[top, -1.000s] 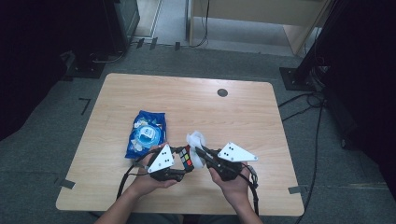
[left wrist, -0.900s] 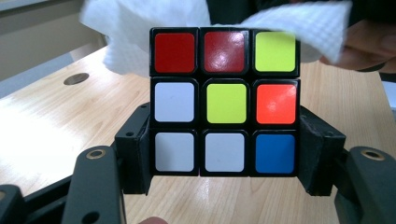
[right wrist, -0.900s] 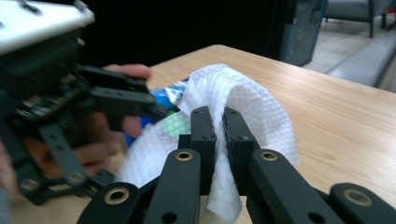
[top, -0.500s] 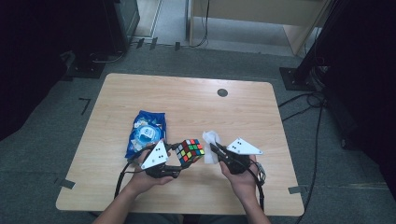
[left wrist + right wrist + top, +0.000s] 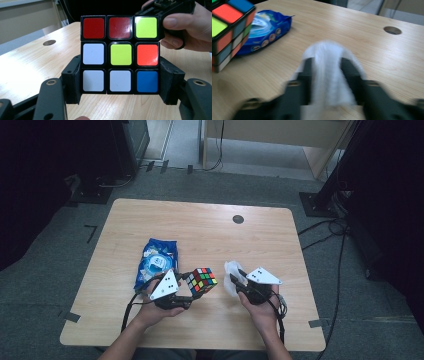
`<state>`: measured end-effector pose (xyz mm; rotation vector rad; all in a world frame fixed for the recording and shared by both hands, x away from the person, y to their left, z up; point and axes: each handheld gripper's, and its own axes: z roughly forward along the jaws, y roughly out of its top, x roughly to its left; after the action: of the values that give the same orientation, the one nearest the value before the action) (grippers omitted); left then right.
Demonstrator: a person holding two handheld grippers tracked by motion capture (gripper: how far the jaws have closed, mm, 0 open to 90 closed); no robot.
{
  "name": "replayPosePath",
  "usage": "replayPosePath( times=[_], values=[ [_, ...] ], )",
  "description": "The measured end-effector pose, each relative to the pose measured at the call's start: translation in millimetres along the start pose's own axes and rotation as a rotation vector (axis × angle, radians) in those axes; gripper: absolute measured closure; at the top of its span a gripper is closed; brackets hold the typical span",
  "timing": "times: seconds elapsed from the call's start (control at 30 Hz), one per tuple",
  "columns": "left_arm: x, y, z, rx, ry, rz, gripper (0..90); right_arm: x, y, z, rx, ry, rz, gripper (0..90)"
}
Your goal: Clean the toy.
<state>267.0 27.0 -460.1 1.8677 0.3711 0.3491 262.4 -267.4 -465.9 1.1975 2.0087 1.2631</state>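
My left gripper (image 5: 194,289) is shut on a scrambled Rubik's cube (image 5: 202,280), held just above the table's front middle. In the left gripper view the pads clamp the cube (image 5: 120,55) at its bottom row, with the red, yellow, white, orange and blue face toward the camera. To the right, my right gripper (image 5: 234,278) is low over the wood with a crumpled white wipe (image 5: 230,271). Its jaws have just been opening. In the blurred right gripper view the wipe (image 5: 329,75) lies loose between the parted jaws of the right gripper (image 5: 328,65).
A blue packet of wipes (image 5: 156,262) lies on the wooden table (image 5: 200,227) left of the cube; the packet (image 5: 267,30) lies beyond the cube (image 5: 229,32) in the right gripper view. A round cable hole (image 5: 238,219) sits at the table's far side. Cables trail on the floor at the right.
My right gripper has drawn away from the cube to the right and down with the wipe, and its jaws have parted. The left gripper and cube stay put.
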Motion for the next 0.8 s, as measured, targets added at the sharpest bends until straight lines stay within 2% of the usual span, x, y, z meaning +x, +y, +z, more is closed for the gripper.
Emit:
replayPosePath(
  times=[0.07,0.3,0.4,0.6,0.73,0.8],
  values=[
    [0.0,-0.2,0.3,0.002,-0.001,0.001,34.4,-0.3,3.3,-2.3,-0.008,0.027,0.037,38.6],
    [-0.2,-0.2,0.4,0.004,0.003,0.005,34.3,5.1,13.3,-10.9,-0.044,0.074,0.094,35.6],
    [0.1,-0.8,0.5,0.004,0.011,0.004,34.3,9.4,17.3,-12.6,-0.051,0.151,0.154,31.2],
    [-3.9,-3.8,6.5,0.021,0.025,0.012,34.3,29.8,29.0,-16.7,-0.073,0.250,0.238,15.7],
    [-8.0,-3.3,9.0,0.024,0.042,0.025,34.4,38.6,32.1,-18.2,-0.081,0.286,0.284,13.8],
    [-10.6,-2.7,10.6,0.025,0.075,0.035,34.3,40.7,31.5,-17.5,-0.076,0.292,0.320,13.6]
  ],
)
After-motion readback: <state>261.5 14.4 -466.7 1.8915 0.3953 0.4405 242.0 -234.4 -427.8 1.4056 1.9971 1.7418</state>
